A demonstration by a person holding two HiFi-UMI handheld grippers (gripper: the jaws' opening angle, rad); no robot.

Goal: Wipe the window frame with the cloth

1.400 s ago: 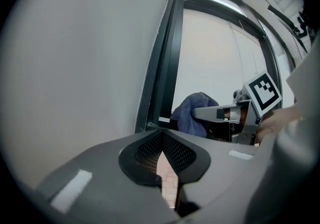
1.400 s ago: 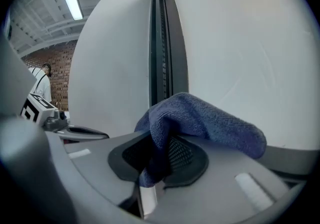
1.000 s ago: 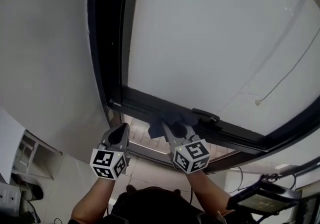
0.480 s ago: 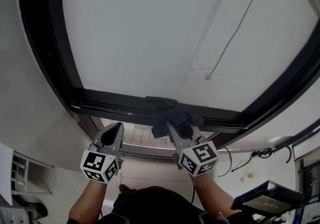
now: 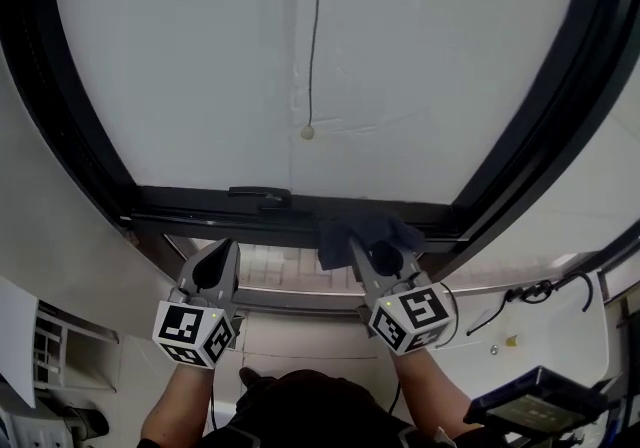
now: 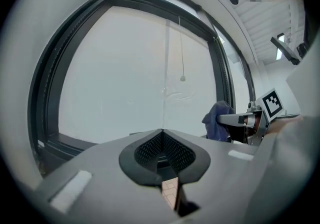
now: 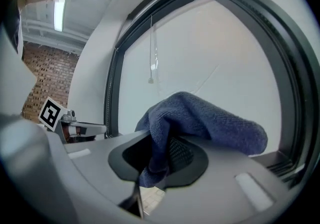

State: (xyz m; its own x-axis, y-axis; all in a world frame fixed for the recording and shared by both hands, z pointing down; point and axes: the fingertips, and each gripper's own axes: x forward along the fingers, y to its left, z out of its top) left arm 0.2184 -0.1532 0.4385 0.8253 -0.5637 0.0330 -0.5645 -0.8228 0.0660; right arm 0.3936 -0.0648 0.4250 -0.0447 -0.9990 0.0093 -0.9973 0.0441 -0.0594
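Observation:
A dark blue cloth [image 5: 366,232] presses against the bottom rail of the black window frame [image 5: 190,204], near its right corner. My right gripper [image 5: 368,254] is shut on the cloth; in the right gripper view the cloth [image 7: 210,120] bulges out over the jaws of the right gripper [image 7: 167,144] and hides their tips. My left gripper [image 5: 222,256] hangs just below the rail at the left, shut, with nothing in it. In the left gripper view its jaws [image 6: 161,134] meet in front of the pane, and the cloth [image 6: 217,118] shows off to the right.
A flat black handle [image 5: 260,196] lies on the bottom rail, left of the cloth. A thin pull cord with a bead [image 5: 308,133] hangs in front of the white pane. Cables [image 5: 520,294] and a dark device [image 5: 540,402] are at the lower right.
The right gripper has carried the cloth rightward along the bottom rail, from left of the handle to right of it. The left gripper stayed shut below the rail.

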